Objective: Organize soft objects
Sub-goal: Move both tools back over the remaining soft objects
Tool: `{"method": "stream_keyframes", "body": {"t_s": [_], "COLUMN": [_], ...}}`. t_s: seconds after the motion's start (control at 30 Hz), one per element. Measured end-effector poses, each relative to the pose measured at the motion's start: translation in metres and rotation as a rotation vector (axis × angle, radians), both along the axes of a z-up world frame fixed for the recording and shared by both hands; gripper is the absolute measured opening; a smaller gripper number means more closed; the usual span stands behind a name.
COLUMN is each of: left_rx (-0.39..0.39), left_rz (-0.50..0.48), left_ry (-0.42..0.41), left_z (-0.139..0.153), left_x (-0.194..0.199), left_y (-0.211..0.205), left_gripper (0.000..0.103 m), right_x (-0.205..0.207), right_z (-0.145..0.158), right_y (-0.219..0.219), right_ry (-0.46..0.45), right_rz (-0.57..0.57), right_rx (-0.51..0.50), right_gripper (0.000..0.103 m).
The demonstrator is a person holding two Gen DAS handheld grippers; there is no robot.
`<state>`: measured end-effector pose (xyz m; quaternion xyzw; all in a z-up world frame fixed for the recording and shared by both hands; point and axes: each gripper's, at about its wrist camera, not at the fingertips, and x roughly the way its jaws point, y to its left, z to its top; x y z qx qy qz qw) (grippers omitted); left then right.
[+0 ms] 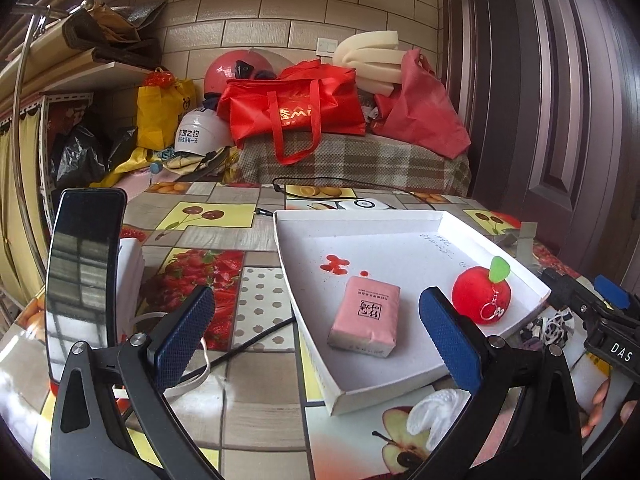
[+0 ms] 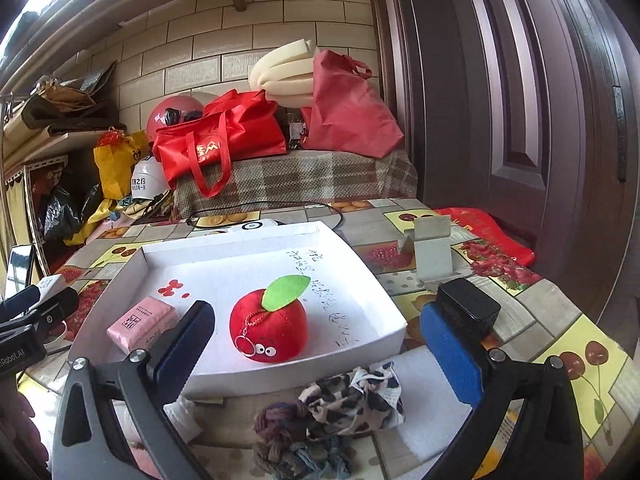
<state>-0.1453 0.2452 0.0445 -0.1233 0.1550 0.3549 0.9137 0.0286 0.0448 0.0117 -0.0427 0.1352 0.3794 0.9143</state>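
We cannot see all of the soft white thing (image 1: 434, 412) by the near edge of the box; our left gripper (image 1: 316, 336) hides part of it, so we cannot tell what it is. The knotted yarn bundle (image 2: 296, 436) is cut off at the bottom of the right view. The writing on the box floor is too scribbly to read. Our left gripper is spread wide and holds nothing, and our right gripper (image 2: 318, 346) is spread wide and empty too. Their pads are blue and bumpy on black arms. The white box (image 2: 360, 264) is flat cardboard with low walls, and it sits on the desk (image 1: 260, 412), which has a shiny cloth with fruit pictures. Inside the box lie a round, fuzzy red apple toy (image 2: 268, 326) with a green felt leaf and a little metal ring, and a pink tissue pack (image 1: 366, 316) in crinkly wrap. The two are apart. A floppy spotted cloth pouch (image 2: 356, 400) lies on the desk just in front of the box, touching the yarn.
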Motion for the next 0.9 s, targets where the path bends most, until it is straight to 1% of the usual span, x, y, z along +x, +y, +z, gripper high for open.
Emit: {"method": "stream_keyframes", "body": {"t_s": [0.1, 0.2, 0.37, 0.5, 0.6, 0.7, 0.8, 0.83, 0.9], "left_rx": [-0.026, -0.079, -0.183, -0.234, -0.265, -0.255, -0.196, -0.18, -0.166], "left_rz": [-0.021, -0.063, -0.158, -0.256, -0.334, -0.402, -0.433, -0.434, -0.446], "left_ry": [0.005, 0.027, 0.124, 0.196, 0.244, 0.284, 0.317, 0.329, 0.355], "left_z": [-0.002, -0.006, -0.02, -0.029, -0.036, -0.038, -0.037, -0.036, -0.038], "left_x": [-0.012, -0.02, -0.023, -0.024, -0.021, -0.016, -0.011, -0.01, -0.006], "left_y": [-0.002, -0.003, -0.01, -0.024, -0.036, -0.048, -0.063, -0.066, -0.069], "left_gripper": [0.103, 0.103, 0.103, 0.103, 0.103, 0.103, 0.103, 0.102, 0.102], "right_x": [-0.004, -0.005, 0.005, 0.025, 0.048, 0.062, 0.062, 0.063, 0.063], "right_z": [-0.002, -0.004, -0.007, -0.013, -0.02, -0.025, -0.024, -0.024, -0.026], "right_y": [-0.016, -0.031, -0.064, -0.097, -0.116, -0.131, -0.138, -0.139, -0.137], "right_ry": [0.011, 0.037, 0.086, 0.167, 0.254, 0.304, 0.295, 0.295, 0.311], "right_rz": [0.006, 0.009, -0.013, -0.068, -0.111, -0.099, -0.062, -0.054, -0.024], "right_rx": [0.001, -0.004, 0.007, 0.041, 0.024, 0.011, 0.003, 0.003, -0.008], "right_gripper": [0.103, 0.103, 0.103, 0.103, 0.103, 0.103, 0.102, 0.1, 0.098]}}
